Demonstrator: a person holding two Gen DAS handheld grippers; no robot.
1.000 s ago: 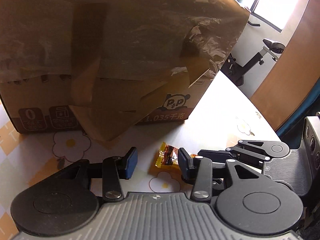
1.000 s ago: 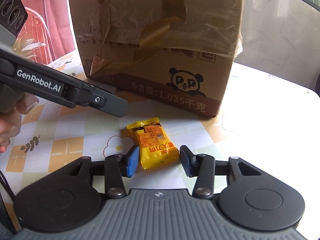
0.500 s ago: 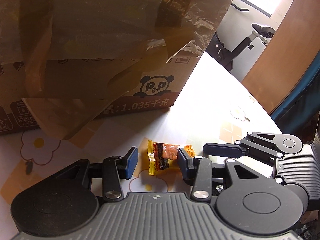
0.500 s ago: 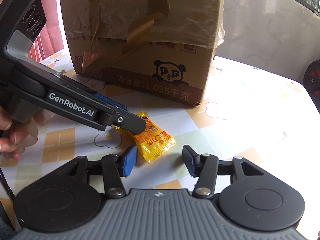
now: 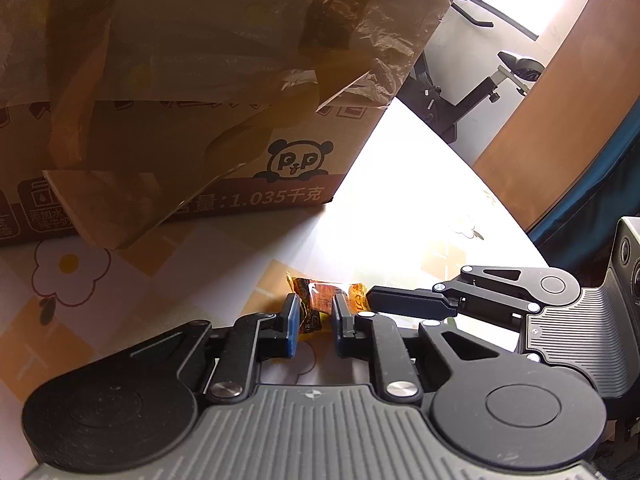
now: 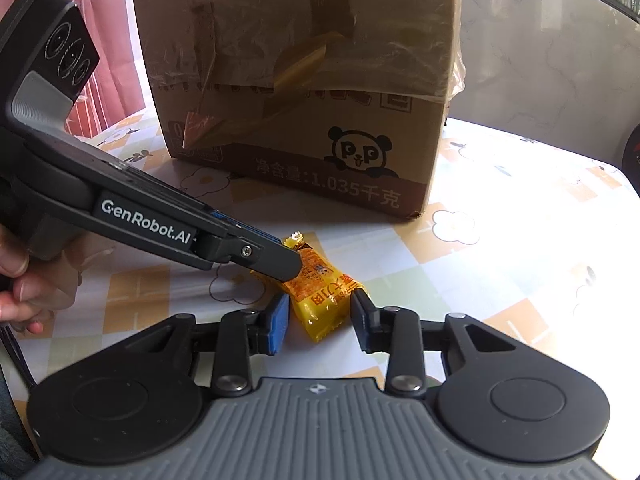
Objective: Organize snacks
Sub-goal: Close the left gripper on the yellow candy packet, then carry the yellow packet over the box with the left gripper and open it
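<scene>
The left gripper [image 5: 316, 322] is clamped on the snack [image 5: 320, 304], its blue pads pressing the orange-yellow packet from both sides low at 6 o'clock in the left wrist view. The snack [image 6: 320, 292] lies on the flower-print table [image 6: 500, 264], in front of the box [image 6: 304, 80] with the panda logo, which fills 12 o'clock in both views. In the right wrist view the left gripper [image 6: 280, 258] reaches in from 9 o'clock and covers the packet's far end. The right gripper [image 6: 320, 320] is spread wide, its fingers on either side of the packet's near end without touching it. A hand [image 6: 24, 280] holds the left gripper's handle at 9 o'clock. From the left wrist view the right gripper [image 5: 408, 304] enters from 3 o'clock, just beside the snack.
</scene>
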